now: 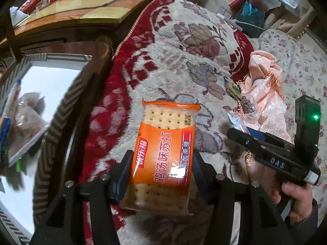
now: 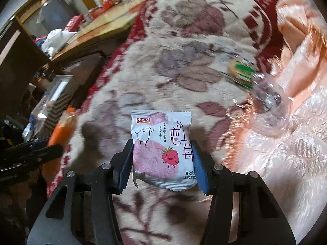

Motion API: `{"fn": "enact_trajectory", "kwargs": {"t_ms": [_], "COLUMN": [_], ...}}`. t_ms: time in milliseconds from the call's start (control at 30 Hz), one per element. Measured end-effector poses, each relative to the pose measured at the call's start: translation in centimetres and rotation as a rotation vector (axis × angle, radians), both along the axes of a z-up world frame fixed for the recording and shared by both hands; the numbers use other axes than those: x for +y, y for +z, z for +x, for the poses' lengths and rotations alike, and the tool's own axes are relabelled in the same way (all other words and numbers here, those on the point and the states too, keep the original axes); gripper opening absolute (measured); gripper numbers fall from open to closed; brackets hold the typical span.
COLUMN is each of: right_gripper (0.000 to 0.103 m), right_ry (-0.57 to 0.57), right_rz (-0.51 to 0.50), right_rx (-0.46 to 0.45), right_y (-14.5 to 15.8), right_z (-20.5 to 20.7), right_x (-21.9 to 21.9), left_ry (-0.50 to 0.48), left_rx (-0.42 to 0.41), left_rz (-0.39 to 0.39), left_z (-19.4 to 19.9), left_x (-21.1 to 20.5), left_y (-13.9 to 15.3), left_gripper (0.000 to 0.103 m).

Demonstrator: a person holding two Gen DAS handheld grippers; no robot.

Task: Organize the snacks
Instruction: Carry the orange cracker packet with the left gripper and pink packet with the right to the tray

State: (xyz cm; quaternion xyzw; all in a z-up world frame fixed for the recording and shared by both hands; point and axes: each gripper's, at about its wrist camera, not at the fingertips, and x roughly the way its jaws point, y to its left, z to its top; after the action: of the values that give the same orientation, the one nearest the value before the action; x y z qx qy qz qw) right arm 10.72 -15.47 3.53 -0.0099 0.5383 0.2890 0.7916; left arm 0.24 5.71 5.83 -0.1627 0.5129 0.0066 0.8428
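My left gripper (image 1: 161,163) is shut on an orange soda cracker packet (image 1: 163,155) and holds it above the floral blanket (image 1: 179,61). My right gripper (image 2: 162,153) is shut on a white and pink strawberry rice cracker packet (image 2: 163,147). The right gripper also shows in the left wrist view (image 1: 237,132), to the right of the cracker packet, with a silver packet edge in it. The orange packet shows at the left edge of the right wrist view (image 2: 61,130). A green and white snack (image 2: 241,71) lies on the blanket near a pink plastic bag (image 2: 296,81).
A white tray with a striped rim (image 1: 40,94) sits at the left below the bed edge and holds bagged snacks. A wooden table (image 1: 81,10) with red boxes stands beyond it. Clear crumpled wrapping (image 2: 269,102) lies by the pink bag.
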Motion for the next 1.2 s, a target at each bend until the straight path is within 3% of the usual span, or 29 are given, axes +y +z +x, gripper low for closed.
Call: {"fn": "enact_trajectory", "kwargs": {"t_ms": [533,900,1200], "right_gripper": [0.053,0.053,0.053], "right_ry": [0.209,0.349,0.431], "right_rz": [0.02,0.024,0.02], "right_rx": [-0.049,-0.075,-0.09], "right_y": [3.8,5.6,6.7], "right_z": [-6.6,-8.8,-9.4], "right_x": [11.0,18.3,24.3], "left_ry": [0.177,0.358,0.448], "left_rx": [-0.099,-0.105,-0.106], "left_rz": [0.075,0.075,0.061], "left_z": [-6.8,-12.0,-14.3], "left_x": [7.3,14.3,18.2], "left_y": [4.8,4.8,4.3], "left_gripper": [0.058,0.058,0.058]}}
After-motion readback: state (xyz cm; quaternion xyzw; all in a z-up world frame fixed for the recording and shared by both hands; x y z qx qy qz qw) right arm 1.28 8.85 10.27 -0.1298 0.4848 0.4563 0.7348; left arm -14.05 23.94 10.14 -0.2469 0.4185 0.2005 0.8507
